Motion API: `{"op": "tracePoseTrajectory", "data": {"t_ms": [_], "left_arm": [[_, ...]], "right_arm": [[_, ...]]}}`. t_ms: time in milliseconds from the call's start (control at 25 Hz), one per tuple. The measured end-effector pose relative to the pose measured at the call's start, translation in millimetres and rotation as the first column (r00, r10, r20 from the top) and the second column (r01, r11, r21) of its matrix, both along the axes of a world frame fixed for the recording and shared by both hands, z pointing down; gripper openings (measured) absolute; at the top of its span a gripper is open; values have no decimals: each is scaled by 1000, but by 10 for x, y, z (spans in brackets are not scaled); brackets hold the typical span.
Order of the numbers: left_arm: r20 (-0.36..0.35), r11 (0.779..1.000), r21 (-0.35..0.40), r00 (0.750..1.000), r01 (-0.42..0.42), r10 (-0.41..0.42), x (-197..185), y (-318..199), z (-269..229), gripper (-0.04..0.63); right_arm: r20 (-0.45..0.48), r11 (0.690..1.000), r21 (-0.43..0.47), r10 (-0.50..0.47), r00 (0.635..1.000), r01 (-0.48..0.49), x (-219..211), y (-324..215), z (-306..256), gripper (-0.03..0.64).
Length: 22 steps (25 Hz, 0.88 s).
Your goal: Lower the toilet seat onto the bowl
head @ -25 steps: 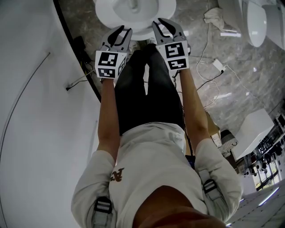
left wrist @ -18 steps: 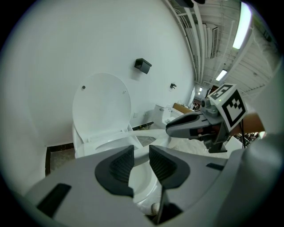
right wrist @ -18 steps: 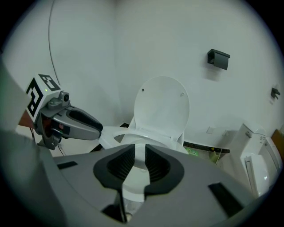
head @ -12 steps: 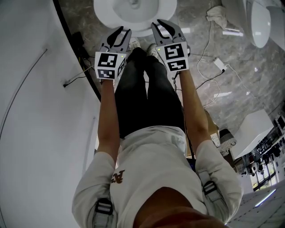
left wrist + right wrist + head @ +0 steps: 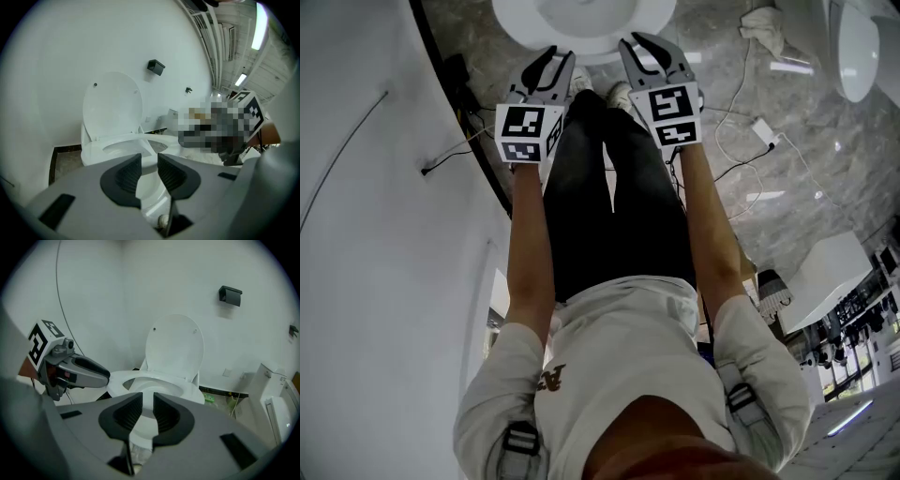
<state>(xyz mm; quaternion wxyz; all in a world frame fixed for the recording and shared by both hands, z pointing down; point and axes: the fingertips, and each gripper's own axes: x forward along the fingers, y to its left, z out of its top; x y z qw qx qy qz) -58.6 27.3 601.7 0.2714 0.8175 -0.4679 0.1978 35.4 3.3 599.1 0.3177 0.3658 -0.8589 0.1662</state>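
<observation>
While a person is being viewed from above, standing and facing a toilet, the left tongs and the right tongs are being held out side by side at arm's length. Compared with a second ago, less of the bowl is being shown. It is being carried toward the top edge of the head view, lying just ahead of and below both tips, while the tongs are being kept level with each other.

Both pairs of jaws are being held narrowly apart, as before, with nothing between the pads. Beyond the bowl, well apart from either tip, the toilet seat is being left standing upright near the wall. Whether this white oval is the seat, the lid or both together cannot be told. Nothing is being touched by either tool.

The shift is being read as part of an approach. The raised seat is not yet being reached, and the lowering onto the bowl is still waiting to be started.
</observation>
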Motion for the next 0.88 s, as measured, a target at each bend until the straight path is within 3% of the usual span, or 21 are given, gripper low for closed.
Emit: {"op": "tracePoseTrajectory", "data": {"t_ms": [880], "left_arm": [[-21,1000,-9,999,27,-27,30,203,399,118]], "right_arm": [[-24,1000,-24,-9,1000,8,30,228,409,86]]}}
